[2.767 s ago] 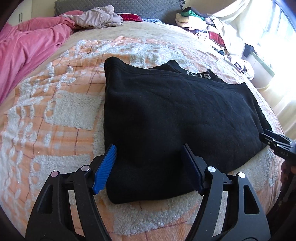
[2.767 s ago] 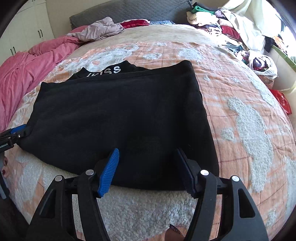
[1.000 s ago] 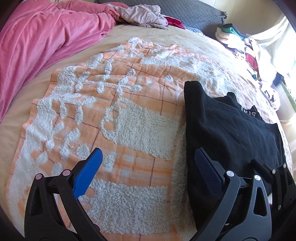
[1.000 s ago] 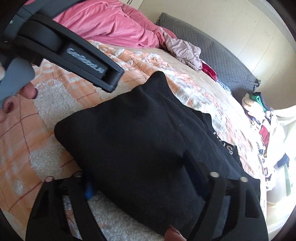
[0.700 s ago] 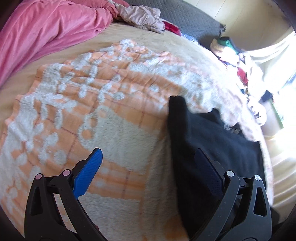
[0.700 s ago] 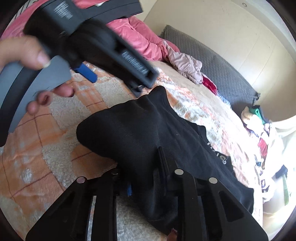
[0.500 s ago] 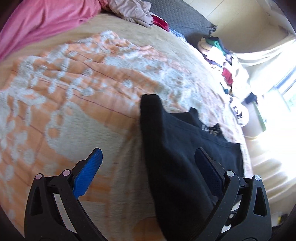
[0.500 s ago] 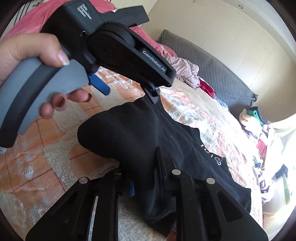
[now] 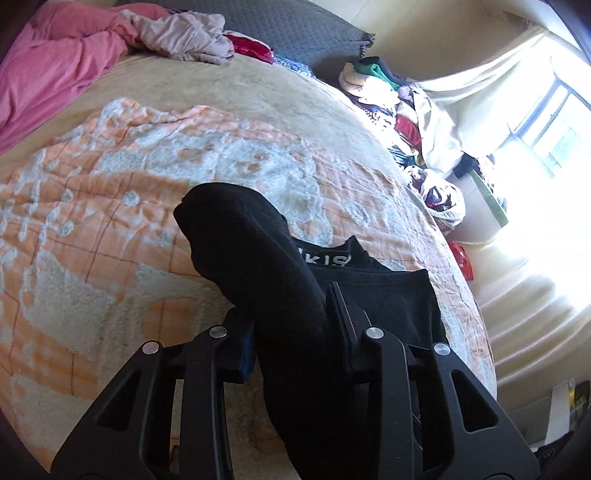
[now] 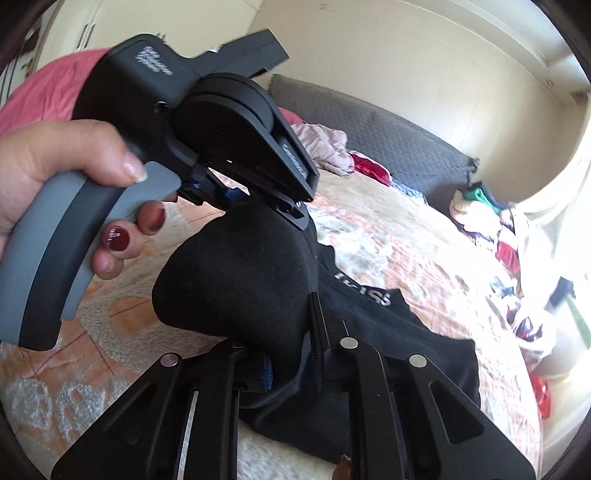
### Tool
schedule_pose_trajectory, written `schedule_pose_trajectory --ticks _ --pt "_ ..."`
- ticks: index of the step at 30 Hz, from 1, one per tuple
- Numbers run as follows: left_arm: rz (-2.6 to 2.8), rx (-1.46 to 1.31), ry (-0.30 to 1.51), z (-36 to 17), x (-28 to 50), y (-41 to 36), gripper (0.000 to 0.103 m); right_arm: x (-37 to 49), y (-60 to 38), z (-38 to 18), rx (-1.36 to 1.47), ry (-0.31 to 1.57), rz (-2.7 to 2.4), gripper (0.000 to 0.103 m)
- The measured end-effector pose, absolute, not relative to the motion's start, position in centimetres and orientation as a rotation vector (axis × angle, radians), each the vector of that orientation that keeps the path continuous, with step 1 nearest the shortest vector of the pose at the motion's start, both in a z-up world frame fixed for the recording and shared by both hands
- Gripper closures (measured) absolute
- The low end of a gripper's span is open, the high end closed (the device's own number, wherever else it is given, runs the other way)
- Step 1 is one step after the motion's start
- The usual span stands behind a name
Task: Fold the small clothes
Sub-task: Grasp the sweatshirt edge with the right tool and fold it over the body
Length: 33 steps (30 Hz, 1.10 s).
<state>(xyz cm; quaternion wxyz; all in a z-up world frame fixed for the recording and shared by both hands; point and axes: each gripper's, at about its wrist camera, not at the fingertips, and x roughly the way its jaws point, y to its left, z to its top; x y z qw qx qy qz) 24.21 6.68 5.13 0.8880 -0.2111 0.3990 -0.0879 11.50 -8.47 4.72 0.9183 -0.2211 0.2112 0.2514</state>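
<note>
A black garment point(image 9: 240, 251) with white lettering on its band point(image 9: 325, 260) lies on the orange and white blanket point(image 9: 92, 240). One edge of it is raised in a thick fold. My left gripper point(image 9: 291, 317) is closing on that fold, and its pads press on the cloth. In the right wrist view the left gripper point(image 10: 266, 206) is held by a hand point(image 10: 55, 177) and bites the top of the raised fold point(image 10: 236, 266). My right gripper point(image 10: 291, 343) is shut on the nearer part of the same edge.
A pink duvet point(image 9: 55, 66) lies at the far left of the bed. A grey pillow point(image 9: 288, 26) and loose clothes point(image 9: 184, 33) are at the head. A heap of clothes point(image 9: 388, 96) sits beside the bright window at the right.
The right gripper shut on the garment's near edge. The left gripper swung from the bare blanket over the garment's edge and closed on it. Both rose, lifting that edge off the blanket.
</note>
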Motion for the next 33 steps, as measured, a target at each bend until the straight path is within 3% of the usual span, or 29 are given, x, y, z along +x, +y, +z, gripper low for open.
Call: schedule_pose_trajectory --ticks 10,33 --pt "-0.253 -0.327 0.830 7.4 25.7 -1.2 0.078 12.2 -15.9 5.9 -0.263 0.481 0.448 0.089" --pt "-0.311 -0.219 0.988 2.3 30.8 -13.1 0.078 14.6 -27.0 1.9 0.327 0.801 0.357 0.095"
